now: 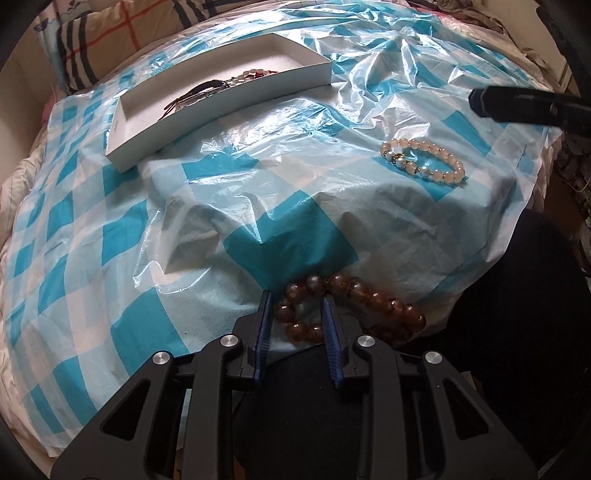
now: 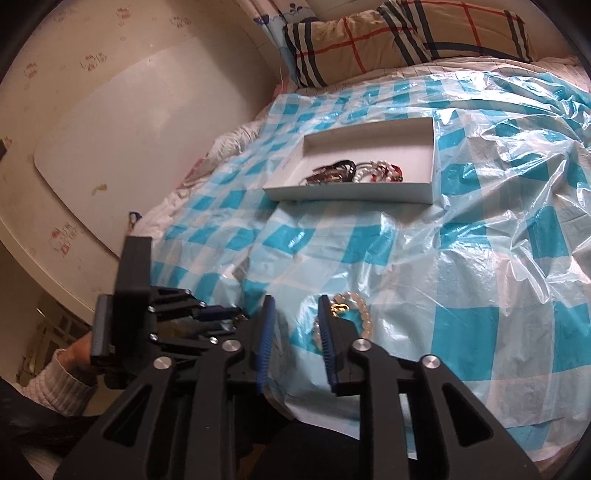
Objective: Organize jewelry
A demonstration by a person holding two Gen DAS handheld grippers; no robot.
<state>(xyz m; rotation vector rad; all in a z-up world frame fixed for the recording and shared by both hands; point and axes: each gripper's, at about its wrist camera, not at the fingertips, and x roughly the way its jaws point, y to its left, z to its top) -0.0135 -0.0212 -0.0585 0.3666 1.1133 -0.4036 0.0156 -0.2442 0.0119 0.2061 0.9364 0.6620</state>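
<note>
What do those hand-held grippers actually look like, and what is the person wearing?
Each gripper, left and right, is matte black plastic with angular cut-out linkage arms, round silver pivot bolts and two ridged blue finger pads. The left one carries a boxy black block behind it. A ribbed, light knitted sleeve shows at one wrist. No cables are visible.

I count one white cardboard box (image 2: 369, 194) on the one blue-and-white checked plastic sheet (image 1: 110, 251). Outside the box lie two bead bracelets: one pale pink bracelet (image 1: 424, 157) well to the right of the box, one amber-brown bracelet (image 1: 373, 295) nearer to me than the box. Inside the box sits a tangle of pieces I cannot count apart. One plaid pillow (image 2: 406, 33) lies beyond the box. I carry two grippers, each with two blue-padded fingers
</note>
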